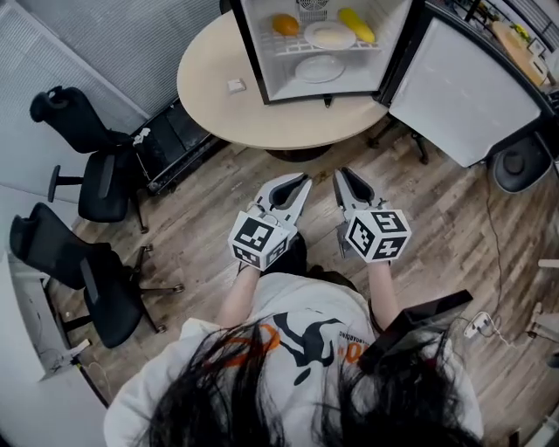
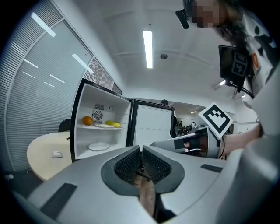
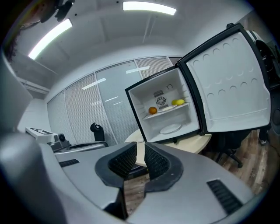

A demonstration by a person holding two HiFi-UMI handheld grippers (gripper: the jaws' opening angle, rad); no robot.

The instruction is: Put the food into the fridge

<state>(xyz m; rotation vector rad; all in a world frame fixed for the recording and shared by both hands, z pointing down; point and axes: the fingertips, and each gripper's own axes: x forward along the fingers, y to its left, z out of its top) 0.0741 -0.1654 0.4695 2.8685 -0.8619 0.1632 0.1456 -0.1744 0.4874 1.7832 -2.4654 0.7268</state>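
Person is standing back from the round counter (image 1: 218, 100), holding both tools low in front of the body and well apart from the fridge (image 1: 262, 52). Neither tool is carrying anything.

- Left tool (image 1: 301, 182): jaws are sitting closed, pads meeting, nothing between them.
- Right tool (image 1: 343, 178): jaws are sitting almost closed with a thin gap showing between the pads, also nothing between them.
- Both tools are pointing far, long axes aimed at the open fridge and roughly parallel, just beside each other.

Food is sitting inside the fridge on the upper wire shelf.
- Orange (image 1: 286, 24) is at the left end.
- Shelf plate (image 1: 330, 35) is lying in the middle.
- Yellow fruit (image 1: 356, 24) is at the right end; I can't tell the exact kind.
- Second plate (image 1: 320, 68) is lying flat on the fridge floor below.

The fridge is standing on the far right part of the counter, with the fridge door (image 1: 463, 92) hanging wide open to the right, so the shelves are staying reachable.

The orange is round, so it has no real axis. The yellow fruit is lying on its side, with its long axis running along the shelf on a slant, left end farther and right end nearer.

Judging from this, the loading is looking finished: no food is showing on the counter, only a small white item (image 1: 236, 85) left of the fridge. The door is likely the next thing.
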